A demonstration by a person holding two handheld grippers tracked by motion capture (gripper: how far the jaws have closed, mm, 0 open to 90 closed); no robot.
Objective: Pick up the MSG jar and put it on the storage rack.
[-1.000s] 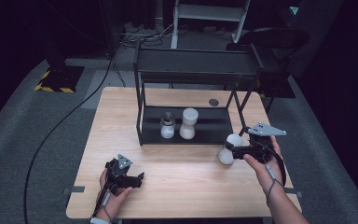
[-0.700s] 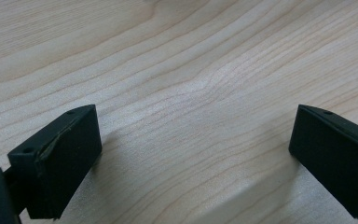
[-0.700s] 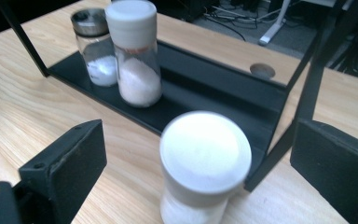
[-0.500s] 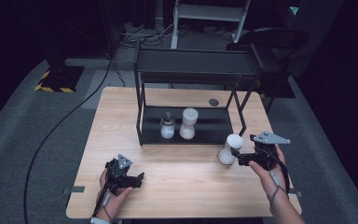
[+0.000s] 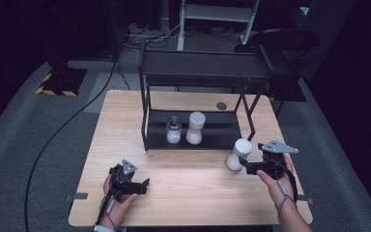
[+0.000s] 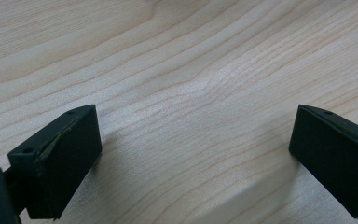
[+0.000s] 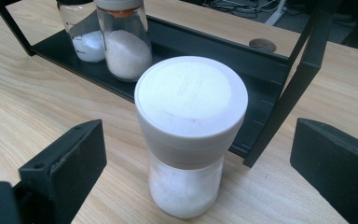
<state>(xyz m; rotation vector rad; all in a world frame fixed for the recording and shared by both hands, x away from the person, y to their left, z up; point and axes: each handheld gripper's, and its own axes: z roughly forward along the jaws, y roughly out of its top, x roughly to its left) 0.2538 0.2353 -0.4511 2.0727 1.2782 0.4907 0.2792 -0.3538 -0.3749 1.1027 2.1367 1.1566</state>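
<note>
White-capped clear grinder jar with white grains stands upright on the pale wooden table, just outside the black metal shelf rack. Right gripper has backed off toward the table's near edge since a second ago; its jaws are spread wide, gripping nothing. Left gripper hasn't budged, jaws wide open over bare wood.

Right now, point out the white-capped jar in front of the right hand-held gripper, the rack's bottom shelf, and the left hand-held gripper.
white-capped jar [image 7: 191,93], right gripper view, cap top.
rack's bottom shelf [image 5: 222,135], high view, bare shelf surface.
left hand-held gripper [image 5: 142,185], high view, between its jaw tips.
</note>
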